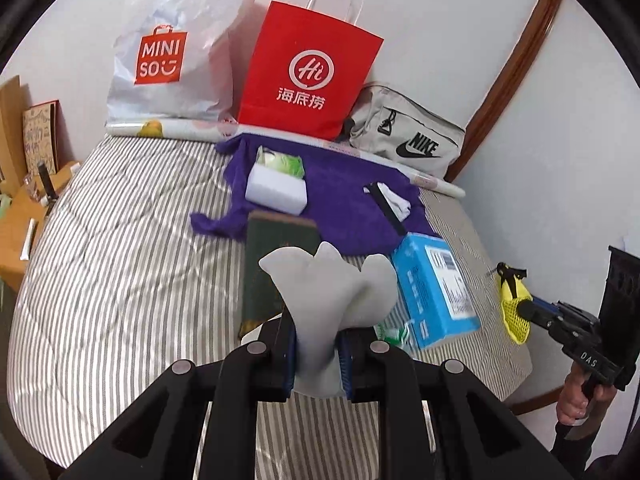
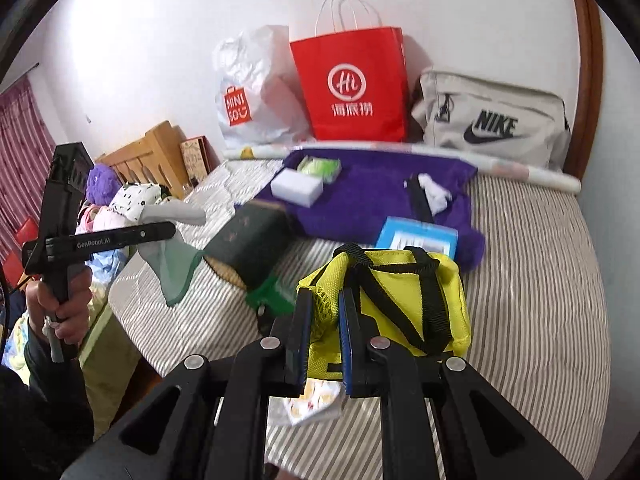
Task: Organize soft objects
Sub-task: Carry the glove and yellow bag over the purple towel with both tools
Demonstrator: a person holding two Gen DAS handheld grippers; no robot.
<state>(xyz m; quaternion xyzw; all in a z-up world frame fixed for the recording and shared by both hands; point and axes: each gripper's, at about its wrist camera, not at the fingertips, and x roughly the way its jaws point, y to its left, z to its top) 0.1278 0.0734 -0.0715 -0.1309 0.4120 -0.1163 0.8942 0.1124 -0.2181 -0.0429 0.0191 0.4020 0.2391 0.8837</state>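
Grey sock (image 1: pixel 328 304) sits clamped in my left jaws, yellow pouch (image 2: pixel 400 300) in my right, neither stowed, clutter left on the bed (image 1: pixel 120 260).

Both wrist cams angled down over striped bed (image 1: pixel 120 240), close; shared: red paper bag (image 1: pixel 308 76) (image 2: pixel 352 84) at the wall.

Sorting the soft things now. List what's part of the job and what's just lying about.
In the job:
- grey sock, held in left gripper
- yellow mesh bag, held in right gripper
- purple towel

Lying about:
- red paper bag
- blue box
- dark green book
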